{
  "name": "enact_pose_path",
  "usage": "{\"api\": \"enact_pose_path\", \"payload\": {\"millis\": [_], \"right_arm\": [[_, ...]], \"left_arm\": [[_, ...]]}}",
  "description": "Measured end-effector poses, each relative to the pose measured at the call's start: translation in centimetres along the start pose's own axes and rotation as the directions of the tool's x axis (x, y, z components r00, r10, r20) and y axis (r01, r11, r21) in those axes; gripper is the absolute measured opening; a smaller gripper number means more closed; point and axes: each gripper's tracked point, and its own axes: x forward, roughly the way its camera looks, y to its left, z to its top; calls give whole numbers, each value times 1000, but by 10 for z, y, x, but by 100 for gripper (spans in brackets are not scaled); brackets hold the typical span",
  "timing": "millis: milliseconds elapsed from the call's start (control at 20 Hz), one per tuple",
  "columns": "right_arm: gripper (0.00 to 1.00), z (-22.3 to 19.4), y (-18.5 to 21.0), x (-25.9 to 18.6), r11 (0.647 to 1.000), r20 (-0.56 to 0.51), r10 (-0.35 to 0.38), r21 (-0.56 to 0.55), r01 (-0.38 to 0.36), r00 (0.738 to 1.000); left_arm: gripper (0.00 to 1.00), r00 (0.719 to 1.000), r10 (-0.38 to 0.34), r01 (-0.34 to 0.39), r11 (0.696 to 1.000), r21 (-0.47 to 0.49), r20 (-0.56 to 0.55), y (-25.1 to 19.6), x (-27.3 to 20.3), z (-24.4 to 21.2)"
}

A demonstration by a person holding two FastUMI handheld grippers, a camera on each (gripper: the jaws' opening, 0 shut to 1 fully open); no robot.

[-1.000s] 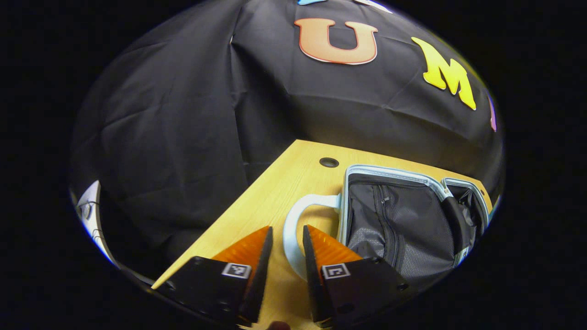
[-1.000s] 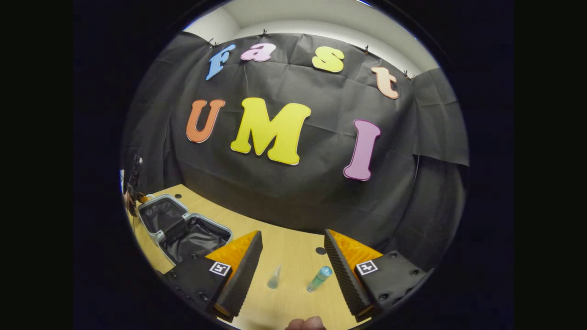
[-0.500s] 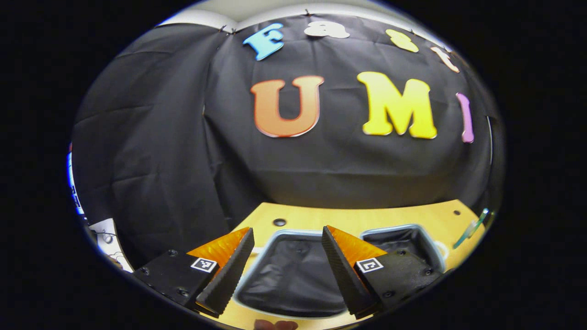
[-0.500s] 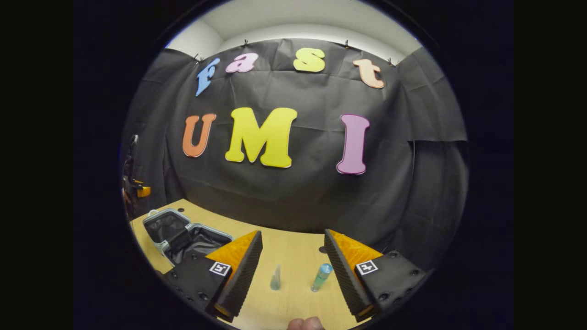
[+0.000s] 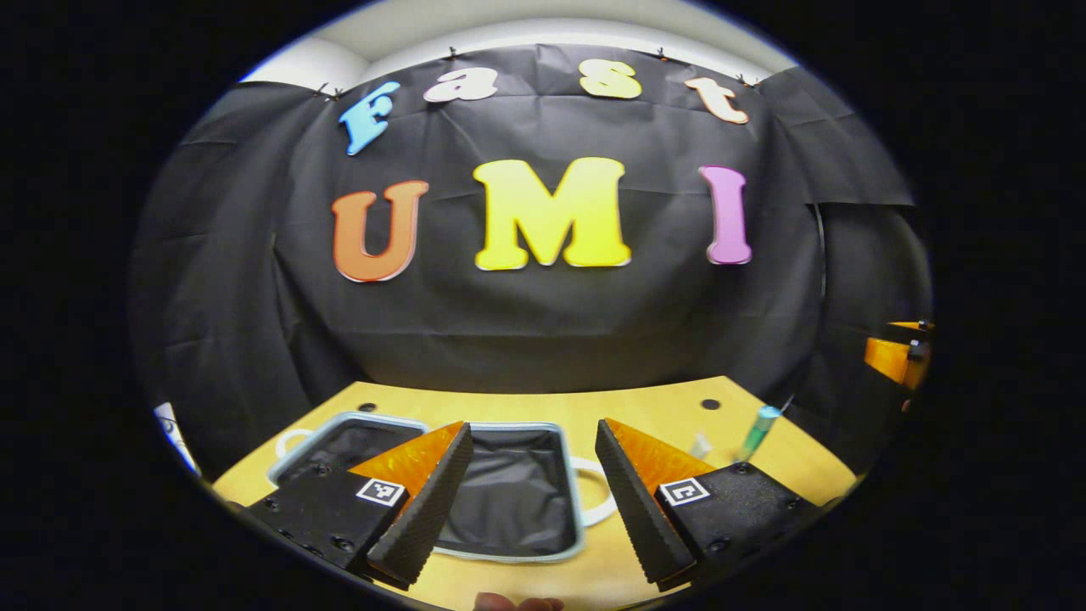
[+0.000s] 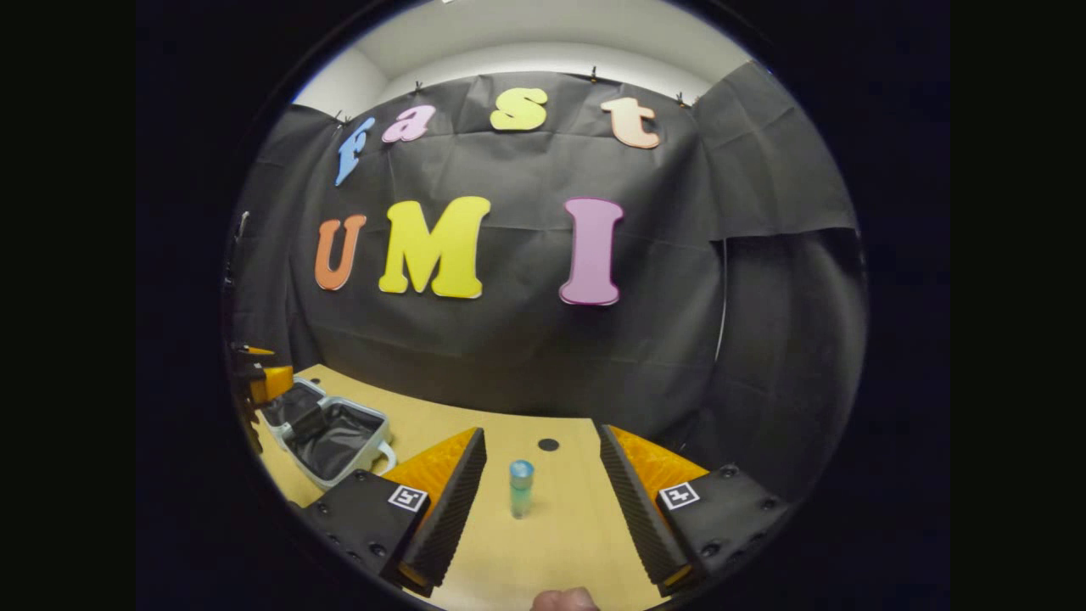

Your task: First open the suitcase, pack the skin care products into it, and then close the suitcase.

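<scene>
Suitcase (image 5: 509, 501) lies flat, open, just ahead of the left gripper (image 5: 530, 501), jaws wide, empty. Right gripper (image 6: 543, 501), also wide and empty, lines up on the upright bottle (image 6: 520, 488) (packing not yet begun), probably first pick.

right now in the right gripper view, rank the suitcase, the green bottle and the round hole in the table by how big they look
1. suitcase, lying open at the left, looks largest though it sits farther off.
2. green bottle, standing upright between the right gripper fingers.
3. round hole in the table, smallest; it lies farther back, so nearness flatters the bottle.
</scene>
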Motion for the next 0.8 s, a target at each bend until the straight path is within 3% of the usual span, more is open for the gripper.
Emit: {"api": "enact_pose_path", "payload": {"millis": [200, 400, 800], "right_arm": [[80, -11, -30, -5, 999, -31, -33, 1, 33, 999], [80, -31, -56, -16, 998, -78, -65, -18, 64, 995], [80, -69, -96, -27, 990, -190, -140, -18, 140, 972]], "left_arm": [[93, 988, -138, 139, 990, 8, -75, -91, 23, -41], [94, 963, -209, 215, 976, 16, -172, -142, 57, -94], [94, 932, -189, 193, 981, -18, -310, -160, 135, -170]]}}
